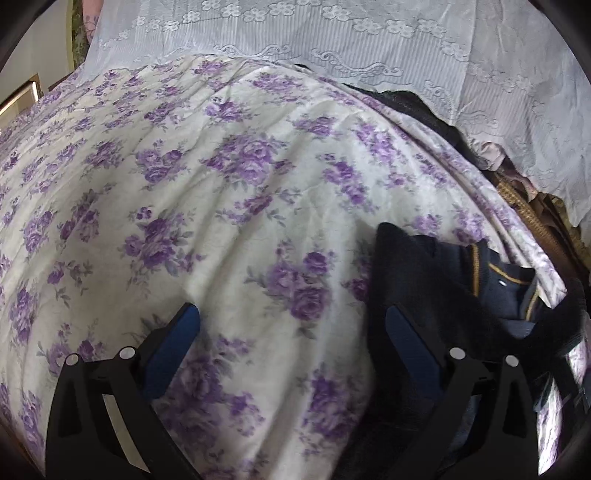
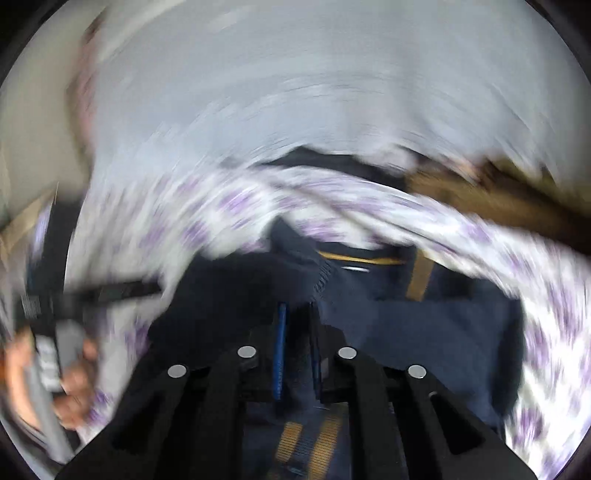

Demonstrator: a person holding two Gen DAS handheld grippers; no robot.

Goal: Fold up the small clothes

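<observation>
Navy garment (image 1: 461, 280) with gold trim lies bunched at the floral bedsheet's (image 1: 221, 206) right edge, collar toward the lace curtain (image 1: 332, 33); its long axis is unclear. Right hand-held gripper (image 2: 297, 332) is pressed together over it, blurred; left hand-held gripper (image 1: 291, 325) hangs spread above the sheet.

Bed sheet (image 1: 229, 206), white with purple roses, fills most of the frame. White lace curtain (image 1: 332, 33) across the top. Brown woven basket (image 1: 524, 206) at right edge. Pale wall (image 1: 33, 40) upper left. Soft daylight.
</observation>
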